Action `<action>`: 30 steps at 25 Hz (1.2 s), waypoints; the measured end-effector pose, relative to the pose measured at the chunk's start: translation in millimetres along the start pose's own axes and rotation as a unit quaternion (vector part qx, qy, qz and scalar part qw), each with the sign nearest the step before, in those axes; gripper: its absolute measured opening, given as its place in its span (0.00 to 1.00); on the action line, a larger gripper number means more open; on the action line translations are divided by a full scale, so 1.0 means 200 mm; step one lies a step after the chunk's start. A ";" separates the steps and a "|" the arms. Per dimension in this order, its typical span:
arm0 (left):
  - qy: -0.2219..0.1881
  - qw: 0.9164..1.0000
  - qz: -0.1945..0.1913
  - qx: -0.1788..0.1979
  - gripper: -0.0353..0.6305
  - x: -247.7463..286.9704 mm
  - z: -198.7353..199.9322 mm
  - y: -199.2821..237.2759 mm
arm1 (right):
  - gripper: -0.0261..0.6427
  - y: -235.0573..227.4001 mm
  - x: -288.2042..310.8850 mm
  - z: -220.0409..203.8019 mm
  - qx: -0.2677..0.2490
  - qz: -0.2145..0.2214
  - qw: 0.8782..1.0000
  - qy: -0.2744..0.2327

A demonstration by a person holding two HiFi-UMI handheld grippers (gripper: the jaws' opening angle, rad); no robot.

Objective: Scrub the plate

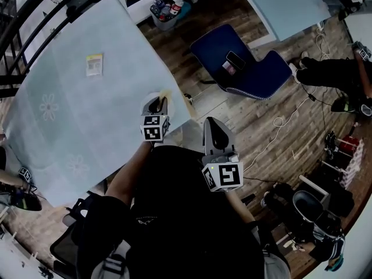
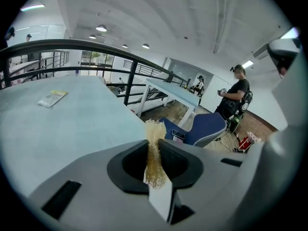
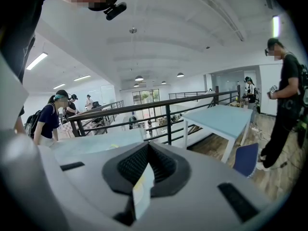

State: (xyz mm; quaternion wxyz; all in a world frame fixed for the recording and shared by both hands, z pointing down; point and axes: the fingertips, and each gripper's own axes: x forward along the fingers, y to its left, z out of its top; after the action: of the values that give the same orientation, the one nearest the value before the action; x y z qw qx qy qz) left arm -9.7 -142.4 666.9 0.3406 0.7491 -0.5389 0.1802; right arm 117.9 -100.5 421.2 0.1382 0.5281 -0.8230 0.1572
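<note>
Left tool clamped on a frizzy, golden, fibrous scrubber tuft above the smooth pale-blue tabletop; right tool closed, ribbed dark pads together, empty.

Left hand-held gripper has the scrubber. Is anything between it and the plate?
Nothing visible does. In the head view the left hand-held gripper, shut on the scrubber, is right over the plate at the table corner. Only the gripper itself covers part of the plate.
</note>
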 end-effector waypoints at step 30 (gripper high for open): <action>0.055 0.993 0.101 0.036 0.15 0.05 -0.02 0.24 | 0.05 0.08 0.05 -0.04 0.000 0.012 1.000 0.010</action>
State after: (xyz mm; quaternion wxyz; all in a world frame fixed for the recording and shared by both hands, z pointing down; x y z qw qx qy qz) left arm -50.0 -155.5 691.7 0.3230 0.6914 -0.5854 0.2737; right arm 100.2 -99.5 430.9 0.1443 0.5168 -0.8277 0.1644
